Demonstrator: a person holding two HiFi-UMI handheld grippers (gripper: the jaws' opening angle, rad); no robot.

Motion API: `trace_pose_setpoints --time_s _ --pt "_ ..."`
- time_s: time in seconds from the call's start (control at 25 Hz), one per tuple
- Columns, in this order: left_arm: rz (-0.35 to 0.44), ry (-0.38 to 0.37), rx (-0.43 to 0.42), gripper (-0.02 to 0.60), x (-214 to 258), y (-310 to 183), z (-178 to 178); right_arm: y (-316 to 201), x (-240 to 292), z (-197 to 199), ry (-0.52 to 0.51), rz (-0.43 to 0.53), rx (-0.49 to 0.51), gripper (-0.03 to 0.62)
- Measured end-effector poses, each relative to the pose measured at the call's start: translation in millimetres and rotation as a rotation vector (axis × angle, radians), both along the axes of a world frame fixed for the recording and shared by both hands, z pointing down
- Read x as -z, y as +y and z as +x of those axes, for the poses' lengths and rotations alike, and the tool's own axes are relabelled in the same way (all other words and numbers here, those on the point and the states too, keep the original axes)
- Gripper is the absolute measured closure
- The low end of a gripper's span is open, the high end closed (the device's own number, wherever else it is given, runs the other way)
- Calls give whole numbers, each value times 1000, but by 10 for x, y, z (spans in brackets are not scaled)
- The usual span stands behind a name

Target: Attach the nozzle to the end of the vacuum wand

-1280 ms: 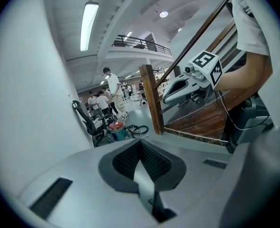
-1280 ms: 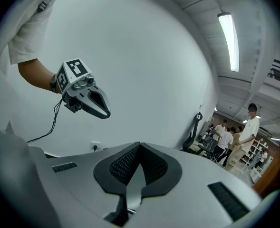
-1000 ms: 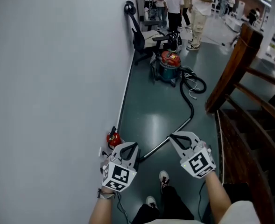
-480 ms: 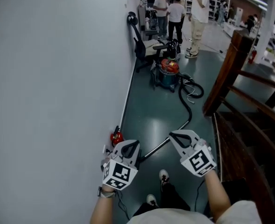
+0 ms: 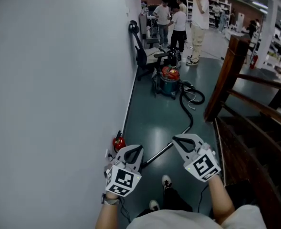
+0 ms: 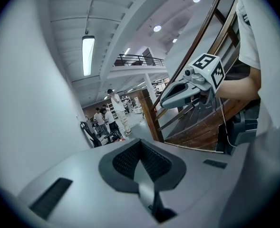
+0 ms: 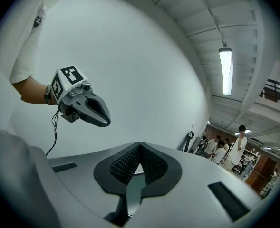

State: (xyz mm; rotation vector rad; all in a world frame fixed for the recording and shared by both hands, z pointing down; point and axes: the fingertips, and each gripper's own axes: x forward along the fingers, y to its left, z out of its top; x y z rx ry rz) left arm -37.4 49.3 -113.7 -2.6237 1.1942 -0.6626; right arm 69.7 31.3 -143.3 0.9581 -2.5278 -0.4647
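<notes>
The left claw [image 5: 136, 149] and the right claw [image 5: 178, 138] are held up side by side in front of the person, well above the floor [image 5: 154, 118]. Each gripper view shows its 2 jaws pressed together with nothing between them.

The vacuum wand [image 5: 159, 152] lies on the floor below and between the 2 claws, slanting away to the right. Its near end is hidden behind the left claw, so whether a nozzle sits there cannot be told. From its far end a black hose [image 5: 190, 114] curves back to a red-topped vacuum canister [image 5: 169, 80] near the white wall [image 5: 59, 80]. A red fire extinguisher [image 5: 119, 141] stands against that wall, just beside the left claw in the head view. A wooden stair banister [image 5: 226, 80] rises at right.
</notes>
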Motion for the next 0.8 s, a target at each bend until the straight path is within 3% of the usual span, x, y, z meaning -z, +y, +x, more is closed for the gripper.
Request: trace_pose_setpoints --time_s 0.8 --pt "51 -29 -41 581 195 275 104 299 67 66 37 19 -20 568"
